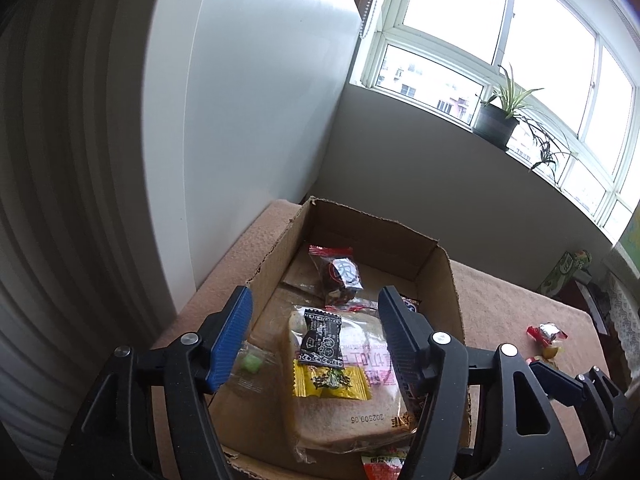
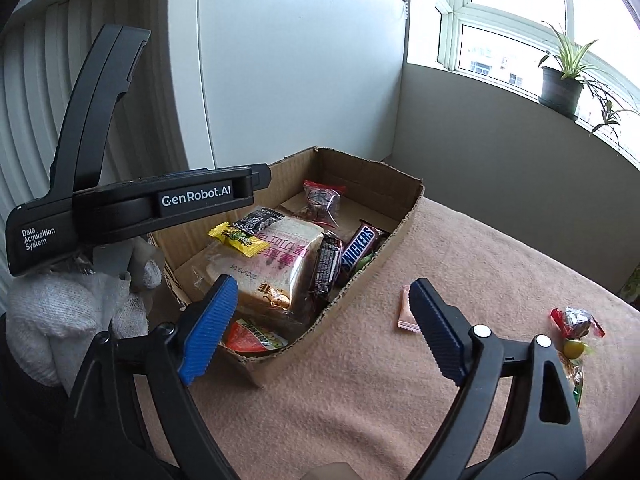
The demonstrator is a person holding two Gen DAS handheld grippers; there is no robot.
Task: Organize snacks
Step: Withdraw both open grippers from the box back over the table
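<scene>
An open cardboard box (image 1: pixel 276 248) (image 2: pixel 404 216) sits on a pinkish blanket. Inside lies a wrapped bread loaf (image 1: pixel 344 412) (image 2: pixel 276 268) with a black packet (image 1: pixel 322 338) and a yellow packet (image 1: pixel 330 382) (image 2: pixel 238 240) on top, a red-edged nut bag (image 1: pixel 338 274) (image 2: pixel 322 200), a Snickers bar (image 2: pixel 358 250) and a green candy (image 1: pixel 252 362). My left gripper (image 1: pixel 316 324) is open and empty above the box. My right gripper (image 2: pixel 320 312) is open and empty over the box's near right edge. A pink sachet (image 2: pixel 406 310) lies on the blanket by its right finger.
Loose wrapped candies (image 1: pixel 546 338) (image 2: pixel 576 326) lie on the blanket (image 2: pixel 460 248) to the right. A white wall panel stands behind the box. A potted plant (image 1: pixel 498 120) (image 2: pixel 560 84) stands on the windowsill. A gloved hand (image 2: pixel 76 312) holds the left gripper body.
</scene>
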